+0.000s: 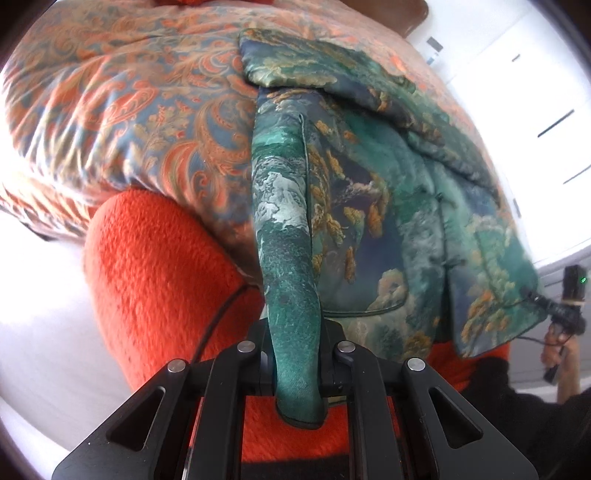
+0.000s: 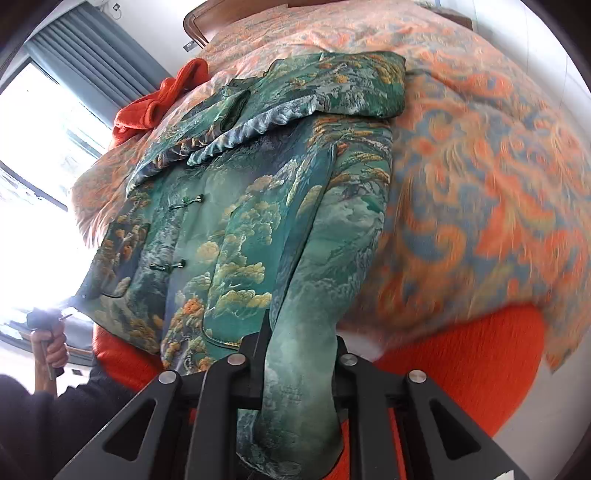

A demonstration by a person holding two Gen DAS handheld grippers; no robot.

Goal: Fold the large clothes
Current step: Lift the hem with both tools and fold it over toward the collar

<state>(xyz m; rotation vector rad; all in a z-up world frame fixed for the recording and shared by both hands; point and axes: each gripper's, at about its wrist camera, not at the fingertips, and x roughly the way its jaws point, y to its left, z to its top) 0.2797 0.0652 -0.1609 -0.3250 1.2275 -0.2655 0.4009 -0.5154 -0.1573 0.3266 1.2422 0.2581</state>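
A green brocade jacket with knot buttons lies front up on the bed, one sleeve folded across its chest. My left gripper is shut on a bunched fold of the jacket's left hem side, and the fabric runs down between the fingers. My right gripper is shut on the matching fold of the jacket at its right hem side. Each view shows the other tool at the far hem corner: the right gripper and the left gripper, each held by a hand.
An orange and blue paisley duvet covers the bed, with an orange knitted blanket hanging over its near edge. Another orange cloth lies near the wooden headboard. White cabinets stand to one side, a curtained window to the other.
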